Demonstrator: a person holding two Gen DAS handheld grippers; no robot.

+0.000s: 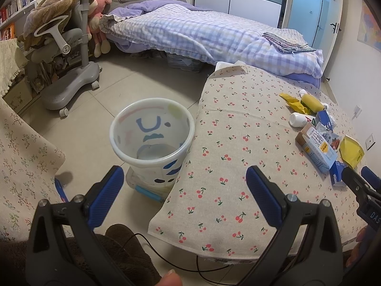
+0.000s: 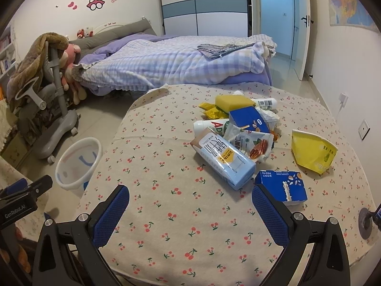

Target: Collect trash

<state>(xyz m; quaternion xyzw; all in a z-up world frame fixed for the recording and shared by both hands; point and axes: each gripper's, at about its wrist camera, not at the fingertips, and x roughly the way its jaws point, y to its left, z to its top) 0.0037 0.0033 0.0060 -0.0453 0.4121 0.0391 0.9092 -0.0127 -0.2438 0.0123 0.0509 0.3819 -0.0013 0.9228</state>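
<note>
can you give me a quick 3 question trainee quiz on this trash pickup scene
1. True or false: the waste bin stands on the table.
2. Which item lies closest to the right claw?
A. yellow sponge
B. small blue carton
C. white bottle
3. Fill in: both claws are ____ and hold nothing.

Key
1. False. It stands on the floor beside the table.
2. B.
3. open. The left claw has its fingers spread too.
</note>
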